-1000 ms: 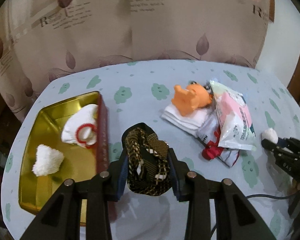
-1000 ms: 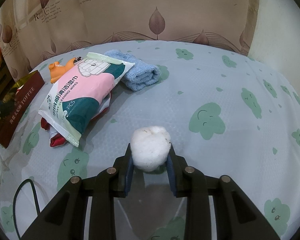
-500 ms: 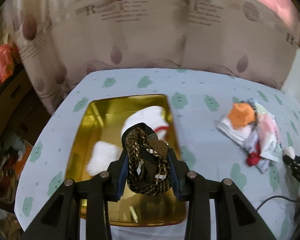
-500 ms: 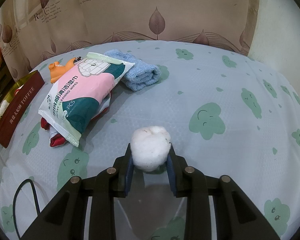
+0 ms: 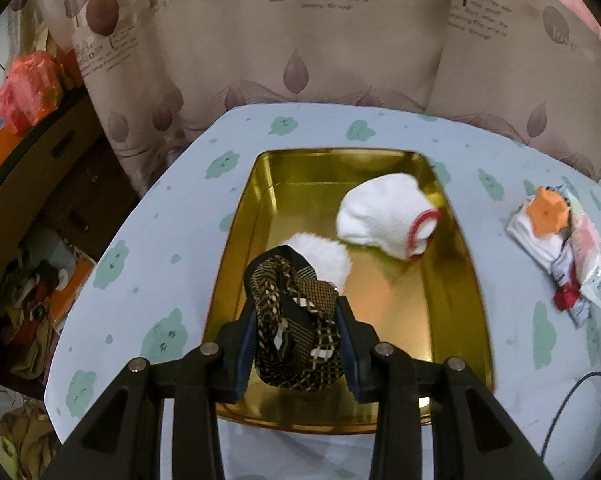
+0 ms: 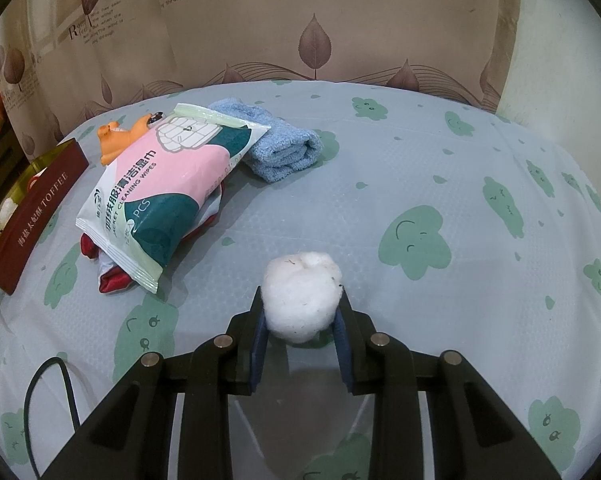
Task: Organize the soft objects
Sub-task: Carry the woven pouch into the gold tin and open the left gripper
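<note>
**Left wrist view: patterned cloth held over the gold tin**

Left tool (image 5: 296, 344) grips a brown patterned cloth (image 5: 294, 320) between its pads, above the near part of the gold tin (image 5: 452, 312) on the bench (image 5: 172, 248). Inside the tin lie a white fluffy ball (image 5: 328, 258) and a white sock with red trim (image 5: 384, 216). Right tool (image 6: 300, 316) is closed on a white cotton ball (image 6: 300, 296) over the bench, well apart from the wipes packet (image 6: 160, 188) and blue towel (image 6: 280, 148).
</note>
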Action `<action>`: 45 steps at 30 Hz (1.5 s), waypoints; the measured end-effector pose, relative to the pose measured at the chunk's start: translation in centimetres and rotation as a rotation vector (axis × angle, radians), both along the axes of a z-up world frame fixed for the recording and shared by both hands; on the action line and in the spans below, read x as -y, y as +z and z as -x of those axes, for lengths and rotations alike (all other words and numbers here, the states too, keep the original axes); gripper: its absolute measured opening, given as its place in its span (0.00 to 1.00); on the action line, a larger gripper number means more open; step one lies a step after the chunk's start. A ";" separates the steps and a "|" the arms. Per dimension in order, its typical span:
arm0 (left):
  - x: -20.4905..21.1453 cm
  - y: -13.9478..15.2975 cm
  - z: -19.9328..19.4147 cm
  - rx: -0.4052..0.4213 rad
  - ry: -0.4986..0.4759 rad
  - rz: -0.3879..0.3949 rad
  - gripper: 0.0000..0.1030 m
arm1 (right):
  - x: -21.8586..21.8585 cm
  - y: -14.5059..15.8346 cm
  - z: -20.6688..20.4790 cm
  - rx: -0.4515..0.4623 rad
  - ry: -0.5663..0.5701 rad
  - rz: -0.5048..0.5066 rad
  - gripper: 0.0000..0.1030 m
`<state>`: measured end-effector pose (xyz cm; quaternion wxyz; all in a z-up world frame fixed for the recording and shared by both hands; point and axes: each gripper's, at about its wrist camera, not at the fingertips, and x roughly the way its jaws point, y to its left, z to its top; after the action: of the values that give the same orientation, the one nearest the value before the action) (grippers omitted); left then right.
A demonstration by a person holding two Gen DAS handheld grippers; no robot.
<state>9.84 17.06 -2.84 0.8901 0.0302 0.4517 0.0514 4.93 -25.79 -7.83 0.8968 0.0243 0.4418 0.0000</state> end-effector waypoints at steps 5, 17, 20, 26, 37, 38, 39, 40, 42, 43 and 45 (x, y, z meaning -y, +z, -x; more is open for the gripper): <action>-1.1 -1.3 0.0 -0.027 0.017 -0.001 0.36 | 0.0 0.0 0.0 0.000 0.000 0.002 0.28; -2.2 -2.4 -0.4 -0.063 0.029 0.023 0.48 | 0.0 0.1 0.0 -0.002 0.000 0.012 0.28; -2.4 -2.2 -0.5 -0.063 0.037 0.032 0.48 | 0.0 0.1 0.0 -0.003 0.000 0.017 0.28; -2.5 -1.4 0.0 -0.044 0.017 0.055 0.48 | -0.1 0.1 0.0 -0.004 0.001 0.024 0.28; -2.5 -0.9 0.8 -0.034 -0.039 0.080 0.59 | -0.5 0.0 0.0 -0.006 0.002 0.042 0.28; -2.5 -0.9 0.9 -0.032 -0.041 0.071 0.59 | -0.4 0.0 0.0 -0.006 0.002 0.042 0.28; -2.4 -0.8 1.0 -0.023 -0.042 0.069 0.59 | -0.5 0.1 0.0 -0.006 0.002 0.044 0.28; -2.5 -0.7 1.1 -0.017 -0.043 0.070 0.59 | -0.5 0.0 0.0 -0.006 0.002 0.046 0.28; -2.6 -0.4 1.5 0.000 -0.042 0.072 0.59 | -0.6 0.1 0.0 -0.006 0.002 0.046 0.28; -2.7 -0.3 1.7 0.004 -0.040 0.070 0.59 | -0.6 0.1 0.0 -0.006 0.002 0.046 0.28; -2.9 0.0 2.0 0.015 -0.033 0.059 0.59 | -0.6 0.1 0.0 -0.007 0.002 0.042 0.28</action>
<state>7.80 19.91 -2.83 0.8948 0.0108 0.4457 0.0237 4.96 -25.23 -7.77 0.8956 0.0048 0.4447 -0.0085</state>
